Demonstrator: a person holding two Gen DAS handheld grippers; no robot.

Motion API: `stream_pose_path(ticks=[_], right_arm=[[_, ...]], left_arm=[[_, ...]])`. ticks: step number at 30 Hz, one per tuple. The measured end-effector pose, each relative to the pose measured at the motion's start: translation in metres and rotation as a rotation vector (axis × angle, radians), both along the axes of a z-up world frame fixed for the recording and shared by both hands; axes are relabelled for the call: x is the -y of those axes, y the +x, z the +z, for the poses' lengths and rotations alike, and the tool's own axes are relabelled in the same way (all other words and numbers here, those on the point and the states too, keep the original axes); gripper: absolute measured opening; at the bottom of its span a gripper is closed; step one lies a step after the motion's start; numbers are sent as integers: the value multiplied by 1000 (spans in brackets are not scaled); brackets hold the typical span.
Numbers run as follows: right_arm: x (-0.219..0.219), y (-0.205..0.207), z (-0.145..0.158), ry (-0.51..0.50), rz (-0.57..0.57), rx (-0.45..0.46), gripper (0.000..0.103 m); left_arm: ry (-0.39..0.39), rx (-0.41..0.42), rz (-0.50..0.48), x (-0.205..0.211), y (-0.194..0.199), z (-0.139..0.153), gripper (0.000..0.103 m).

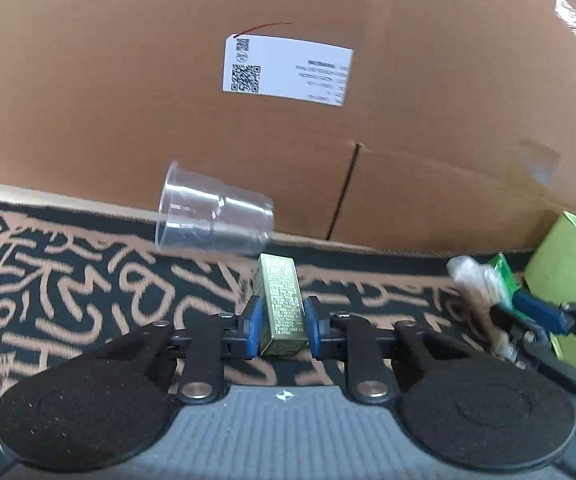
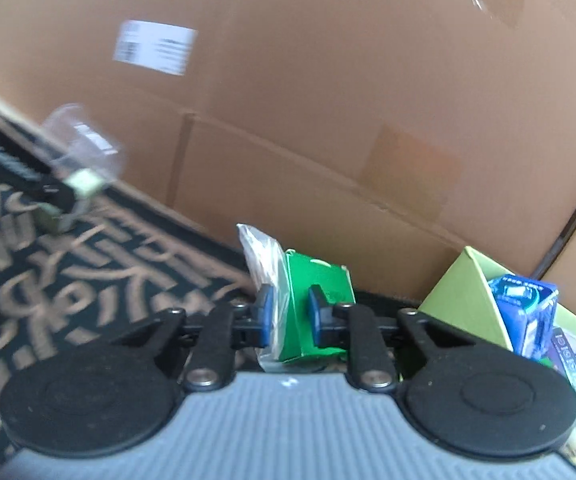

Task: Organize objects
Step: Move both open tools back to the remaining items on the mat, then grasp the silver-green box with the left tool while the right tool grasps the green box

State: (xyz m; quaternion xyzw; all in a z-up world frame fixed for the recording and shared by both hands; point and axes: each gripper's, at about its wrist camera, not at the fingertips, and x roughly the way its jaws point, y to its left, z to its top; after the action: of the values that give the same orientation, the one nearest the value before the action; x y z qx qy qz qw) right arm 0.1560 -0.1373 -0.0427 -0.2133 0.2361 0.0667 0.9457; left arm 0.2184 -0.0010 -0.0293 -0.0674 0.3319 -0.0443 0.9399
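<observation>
A small gold rectangular box (image 1: 281, 308) is clamped by the left gripper (image 1: 281, 322) over the black patterned mat (image 1: 68, 280). A green carton in clear plastic wrap (image 2: 312, 300) is gripped by the right gripper (image 2: 291, 314) near the mat's far edge, beside the lime-green open box (image 2: 464, 300).

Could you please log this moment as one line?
left hand-held gripper: shut on gold box | right hand-held gripper: shut on green packet

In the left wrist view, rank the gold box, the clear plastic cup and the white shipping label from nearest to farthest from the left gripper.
1. Gold box: clamped between the left gripper pads.
2. Clear plastic cup: on its side just beyond, slightly left.
3. White shipping label: high on the cardboard box behind.
</observation>
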Motion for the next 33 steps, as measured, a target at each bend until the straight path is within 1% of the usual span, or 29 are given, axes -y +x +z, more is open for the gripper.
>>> stream_pose_path(ticks=[2, 5, 7, 9, 10, 11, 12, 13, 14, 15, 16, 17, 18, 21, 23, 26, 27, 29, 30, 31, 32, 33], right_arm=[[-2, -22, 2, 15, 32, -13, 17], [-1, -59, 9, 80, 88, -55, 17], [1, -84, 14, 152, 129, -100, 17], [4, -104, 19, 234, 193, -140, 18], [6, -113, 22, 269, 214, -146, 25], [6, -122, 29, 289, 216, -138, 42], [8, -129, 32, 298, 207, -113, 50], [7, -132, 35, 298, 197, -89, 60], [8, -133, 37, 299, 181, -71, 61], [10, -132, 38, 308, 162, -63, 61], [12, -127, 39, 323, 140, -66, 62], [14, -122, 39, 344, 110, -72, 65], [16, -114, 38, 365, 86, -82, 66], [14, -89, 30, 435, 10, -133, 69], [11, -76, 21, 474, -24, -170, 79], [8, -62, 7, 479, -68, -207, 82], [8, -62, 4, 479, -82, -209, 82], [12, -62, -1, 499, -89, -187, 70], [16, -65, -1, 509, -87, -179, 69], [21, -71, 2, 516, -92, -163, 69], [24, -74, 5, 515, -83, -144, 69], [29, -82, 10, 508, -74, -121, 69]], left_arm=[[-20, -11, -18, -1, -13, 2, 23], [-91, -42, -59, -3, -33, 3, 23], [-115, -48, -70, -8, -56, 3, 23], [-140, -48, -63, -20, -79, -1, 23], [-152, -48, -47, -26, -88, -4, 24], [-163, -45, -30, -29, -94, -7, 25], [-170, -40, -24, -32, -101, -8, 34], [-172, -38, -21, -36, -108, -8, 54], [-168, -34, -12, -37, -112, -8, 62], [-159, -22, 7, -38, -116, -7, 73], [-145, -5, 26, -37, -118, -5, 74], [-126, 7, 32, -36, -116, -3, 74], [-111, 14, 30, -35, -114, -3, 74], [-104, 11, 17, -30, -105, -4, 74], [-99, -8, 7, -27, -99, -7, 73], [-87, -31, 10, -26, -93, -13, 73], [-88, -42, 10, -26, -91, -15, 74], [-81, -57, 2, -24, -88, -19, 73], [-61, -53, -10, -23, -87, -19, 68], [-31, -48, -20, -21, -88, -20, 46], [-9, -49, -41, -19, -89, -20, 34], [-4, -57, -61, -19, -91, -20, 28]])
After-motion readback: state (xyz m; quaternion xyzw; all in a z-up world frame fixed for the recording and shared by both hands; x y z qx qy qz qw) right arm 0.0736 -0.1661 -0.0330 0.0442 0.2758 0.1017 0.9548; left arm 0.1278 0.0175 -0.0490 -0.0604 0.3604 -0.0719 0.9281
